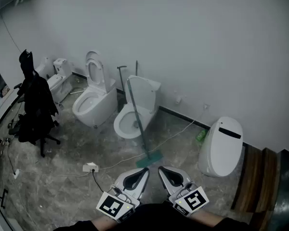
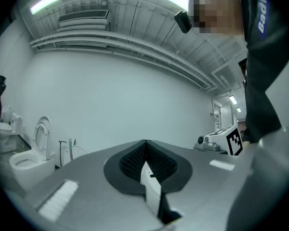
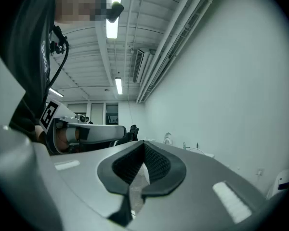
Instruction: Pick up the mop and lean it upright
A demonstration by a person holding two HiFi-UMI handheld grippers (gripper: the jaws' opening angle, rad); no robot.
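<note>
Right gripper (image 1: 162, 170) (closed) just beside mop (image 1: 149, 160)

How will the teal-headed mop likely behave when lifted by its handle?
The mop should be stiff: its thin handle runs straight. The flat head likely makes it bottom-heavy, so it may swing. Tilted across the toilet, it could topple sideways.

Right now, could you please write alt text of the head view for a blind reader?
A green-headed mop stands on a grey floor, its handle slanting up across an open white toilet. Nearer the camera, the left gripper and right gripper are shut, empty.
</note>
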